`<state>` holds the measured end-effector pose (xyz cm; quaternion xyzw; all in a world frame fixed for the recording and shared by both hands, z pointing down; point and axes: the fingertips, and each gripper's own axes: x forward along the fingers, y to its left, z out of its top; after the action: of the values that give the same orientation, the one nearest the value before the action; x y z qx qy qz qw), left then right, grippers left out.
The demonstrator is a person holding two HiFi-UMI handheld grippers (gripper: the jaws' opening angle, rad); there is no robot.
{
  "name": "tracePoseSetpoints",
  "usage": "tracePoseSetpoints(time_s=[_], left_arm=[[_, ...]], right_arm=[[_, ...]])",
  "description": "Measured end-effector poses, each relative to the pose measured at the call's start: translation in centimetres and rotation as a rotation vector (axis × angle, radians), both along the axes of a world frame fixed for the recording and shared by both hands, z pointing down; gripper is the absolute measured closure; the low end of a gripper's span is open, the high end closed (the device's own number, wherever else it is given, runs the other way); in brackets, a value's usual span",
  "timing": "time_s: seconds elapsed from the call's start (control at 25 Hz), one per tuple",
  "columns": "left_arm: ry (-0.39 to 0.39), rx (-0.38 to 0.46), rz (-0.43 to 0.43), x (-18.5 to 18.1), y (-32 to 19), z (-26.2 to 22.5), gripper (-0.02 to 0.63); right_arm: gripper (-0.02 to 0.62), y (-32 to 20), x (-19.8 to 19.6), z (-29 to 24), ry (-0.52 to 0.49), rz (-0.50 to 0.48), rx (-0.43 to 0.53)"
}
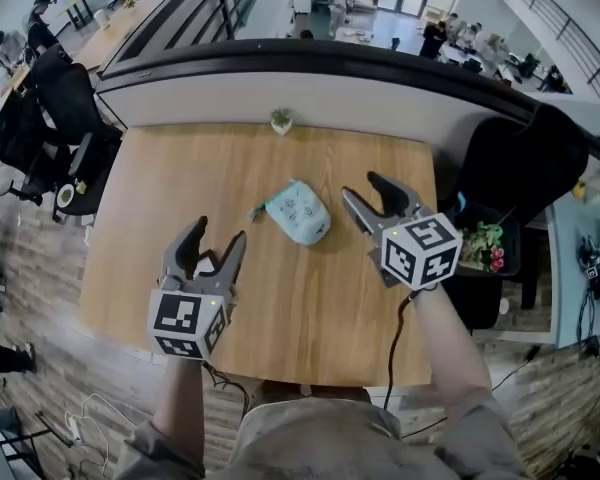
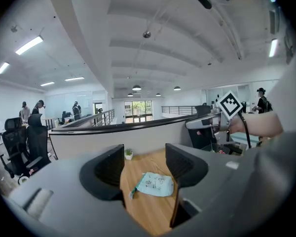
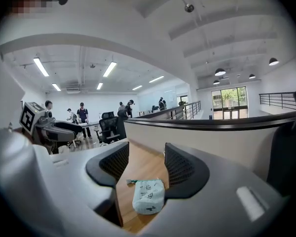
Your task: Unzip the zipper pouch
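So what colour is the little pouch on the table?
Pale mint green with small dark doodles; the zipper pouch shows best in the right gripper view.

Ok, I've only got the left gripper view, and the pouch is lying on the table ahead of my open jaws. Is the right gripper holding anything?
Observer: No. The right gripper view shows the right gripper with its jaws apart and nothing between them. The zipper pouch lies on the table beyond them.
Operator: And where does it sit relative to both grippers?
Observer: In the head view it lies on the wooden table between the left gripper and the right one, and touches neither.
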<state>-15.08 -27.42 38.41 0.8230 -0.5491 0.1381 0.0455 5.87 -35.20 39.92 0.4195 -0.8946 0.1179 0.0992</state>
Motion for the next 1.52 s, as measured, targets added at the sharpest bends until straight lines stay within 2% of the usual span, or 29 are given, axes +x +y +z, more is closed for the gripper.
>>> tracePoseSetpoints(time_s=[0.16, 0.36, 0.6, 0.72, 1.04, 1.2, 1.36, 1.52], left_arm=[[-0.032, -0.009, -0.014, -1.5, -3.0, 1.6, 0.344], [-0.040, -0.073, 0.010, -1.8, -6.4, 5.5, 0.342], [-0.018, -0.142, 0.033, -1.9, -9.6, 10.0, 0.342], [-0.022, -0.203, 0.049, -1.8, -10.3, 12.6, 0.342], [-0.024, -0.269, 0.061, -2.7, -11.4, 17.6, 0.342], [-0.036, -0.300, 0.060, -3.4, -11.2, 19.3, 0.342], [-0.045, -0.322, 0.060, -3.7, -10.7, 20.4, 0.342], [-0.044, -0.322, 0.058, -3.9, -10.4, 20.5, 0.342]], right_arm=[[0.362, -3.9, -2.4, 4.1, 0.061, -0.020, -0.064], [0.362, -7.8, -4.7, 10.9, 0.135, -0.049, -0.159], [0.362, -11.5, -7.1, 18.4, 0.182, -0.083, -0.260], [0.362, -12.7, -7.9, 22.1, 0.214, -0.107, -0.332], [0.367, -15.9, -8.2, 31.0, 0.242, -0.127, -0.485], [0.368, -16.1, -8.7, 32.4, 0.263, -0.150, -0.500], [0.368, -15.4, -9.6, 34.1, 0.346, -0.182, -0.478], [0.429, -15.6, -9.8, 34.5, 0.447, -0.178, -0.430]])
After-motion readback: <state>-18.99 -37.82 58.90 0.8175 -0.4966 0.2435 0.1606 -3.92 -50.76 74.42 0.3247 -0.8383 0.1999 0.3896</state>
